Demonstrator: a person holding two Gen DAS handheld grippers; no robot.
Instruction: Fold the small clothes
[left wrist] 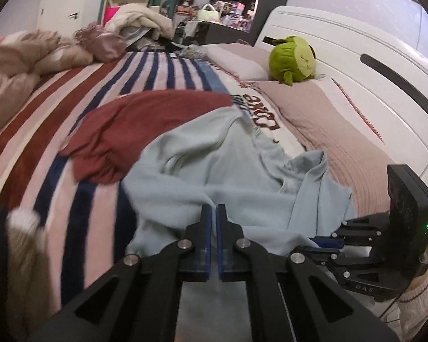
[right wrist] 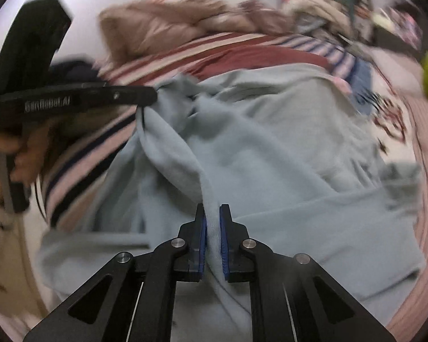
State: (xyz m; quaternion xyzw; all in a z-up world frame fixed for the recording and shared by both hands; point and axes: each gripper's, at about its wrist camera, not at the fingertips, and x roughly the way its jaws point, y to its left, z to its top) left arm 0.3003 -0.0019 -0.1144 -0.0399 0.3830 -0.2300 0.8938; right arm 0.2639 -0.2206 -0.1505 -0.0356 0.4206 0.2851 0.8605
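A striped bed (left wrist: pixel 57 148) carries a light-blue garment (left wrist: pixel 214 168), maroon garment (left wrist: pixel 134 125) and green plush (left wrist: pixel 294 57).

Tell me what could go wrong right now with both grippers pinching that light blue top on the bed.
The right gripper pinches only a narrow ridge of the light blue top, so the fabric could slip out when pulled. The top's far edge overlaps the dark red garment, which might get dragged along. The cloth between both grippers is bunched, so any fold may set in creases.

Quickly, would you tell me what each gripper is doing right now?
Left gripper: shut on an edge of the light blue garment.
Right gripper: shut on a fold of the same garment.
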